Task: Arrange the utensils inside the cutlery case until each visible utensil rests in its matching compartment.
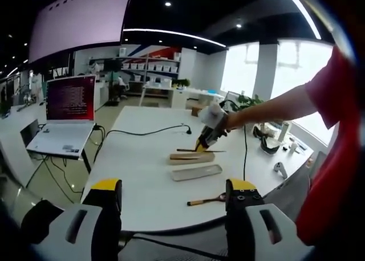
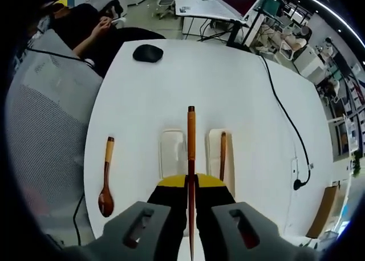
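The right gripper (image 2: 191, 187) was clamped on a brown chopstick (image 2: 191, 147), held above two case halves (image 2: 173, 151); its near end was hidden. A second stick (image 2: 223, 155) apparently lay in the right half. The spoon (image 2: 106, 178) lay left. The left gripper (image 1: 174, 195) hung wide.

One spoon (image 2: 106, 178), two chopsticks (image 2: 191, 153)
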The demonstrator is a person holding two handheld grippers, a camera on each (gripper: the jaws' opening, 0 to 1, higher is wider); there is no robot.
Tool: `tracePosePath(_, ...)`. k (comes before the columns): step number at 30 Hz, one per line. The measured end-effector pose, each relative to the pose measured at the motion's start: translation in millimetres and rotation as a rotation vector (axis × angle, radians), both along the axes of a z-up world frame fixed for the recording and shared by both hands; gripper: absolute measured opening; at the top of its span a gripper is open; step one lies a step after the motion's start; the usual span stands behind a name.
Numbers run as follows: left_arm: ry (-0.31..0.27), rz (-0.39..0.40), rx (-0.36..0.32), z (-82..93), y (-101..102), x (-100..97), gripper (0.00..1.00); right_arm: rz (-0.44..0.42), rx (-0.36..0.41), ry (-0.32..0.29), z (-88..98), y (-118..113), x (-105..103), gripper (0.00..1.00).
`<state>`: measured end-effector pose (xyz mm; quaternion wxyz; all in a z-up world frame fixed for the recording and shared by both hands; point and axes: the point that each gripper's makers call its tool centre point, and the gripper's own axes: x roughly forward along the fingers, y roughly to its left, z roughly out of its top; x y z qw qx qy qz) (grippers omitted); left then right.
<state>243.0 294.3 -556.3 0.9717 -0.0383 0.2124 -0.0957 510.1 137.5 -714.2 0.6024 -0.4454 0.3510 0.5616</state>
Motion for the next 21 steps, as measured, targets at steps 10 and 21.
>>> tracePosePath(10, 0.019, 0.019, -0.010, -7.6, 4.0, 2.6, 0.76, -0.010, 0.043, 0.013, 16.0, 7.7, 21.7, 0.01)
tracePosePath(21, 0.037, 0.016, -0.001, -11.6, 4.6, 7.6, 0.76, 0.014, 0.062, 0.035, 34.8, 12.6, 43.9, 0.01)
